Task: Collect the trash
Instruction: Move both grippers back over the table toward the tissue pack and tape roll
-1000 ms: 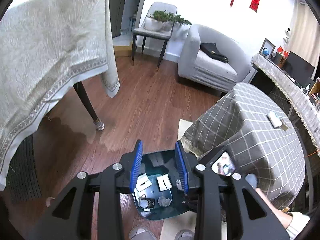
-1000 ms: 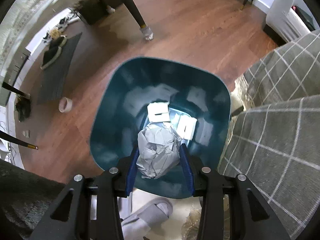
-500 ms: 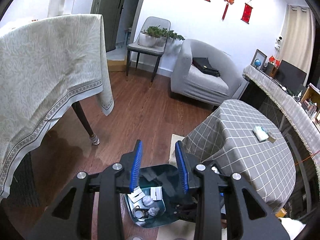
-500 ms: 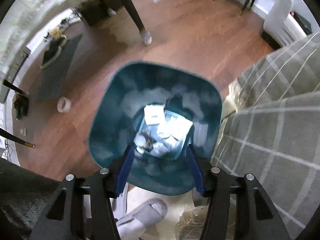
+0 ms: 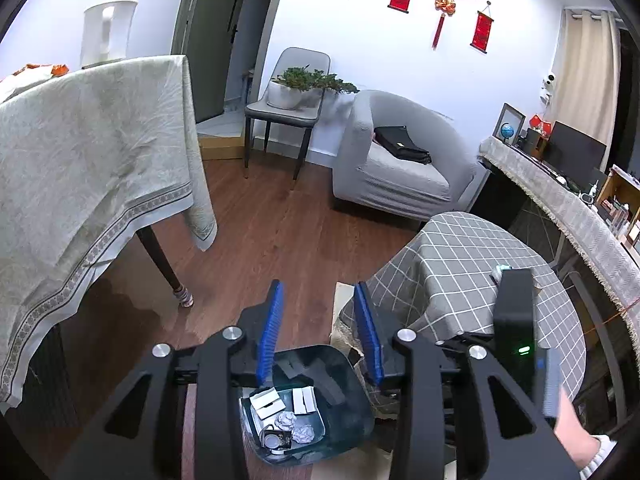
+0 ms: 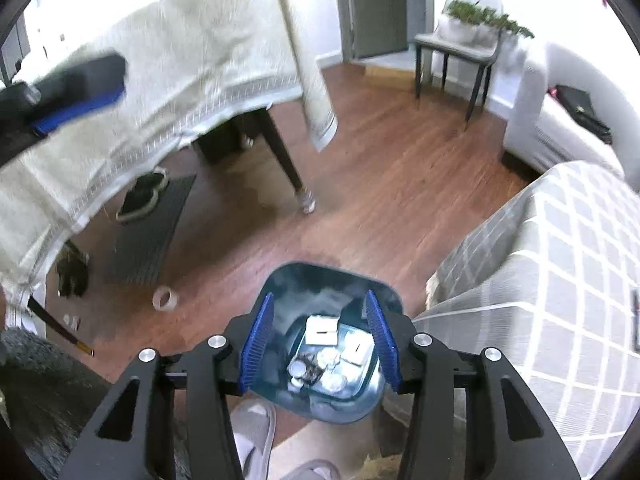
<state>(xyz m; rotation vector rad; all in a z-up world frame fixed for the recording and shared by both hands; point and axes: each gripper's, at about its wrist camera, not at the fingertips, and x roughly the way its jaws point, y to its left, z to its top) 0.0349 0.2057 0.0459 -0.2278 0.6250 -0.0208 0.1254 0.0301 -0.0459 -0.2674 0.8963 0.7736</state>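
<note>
A dark teal trash bin [image 5: 344,376] [image 6: 328,280] stands on the wooden floor beside the checked table. Inside it lie white paper pieces [image 5: 267,402], crumpled paper balls [image 5: 303,434] and a small round lid [image 6: 297,368]. My left gripper [image 5: 319,332] is open and empty, raised above the bin. My right gripper [image 6: 320,336] is open and empty, held over the bin. The right gripper's body also shows in the left wrist view [image 5: 514,320], over the checked table. A small pale packet [image 5: 502,269] lies on that table, partly hidden.
A grey checked tablecloth table [image 5: 460,264] [image 6: 560,264] is at the right. A cream-clothed table [image 5: 80,152] [image 6: 160,64] with a dark leg [image 6: 288,168] is at the left. A tape roll [image 6: 165,299], a mat and slippers [image 6: 252,420] lie on the floor. Armchair [image 5: 396,168] and chair [image 5: 288,112] behind.
The right gripper opened and dropped its crumpled paper ball into the bin. Both grippers then lifted and tilted up away from the bin.
</note>
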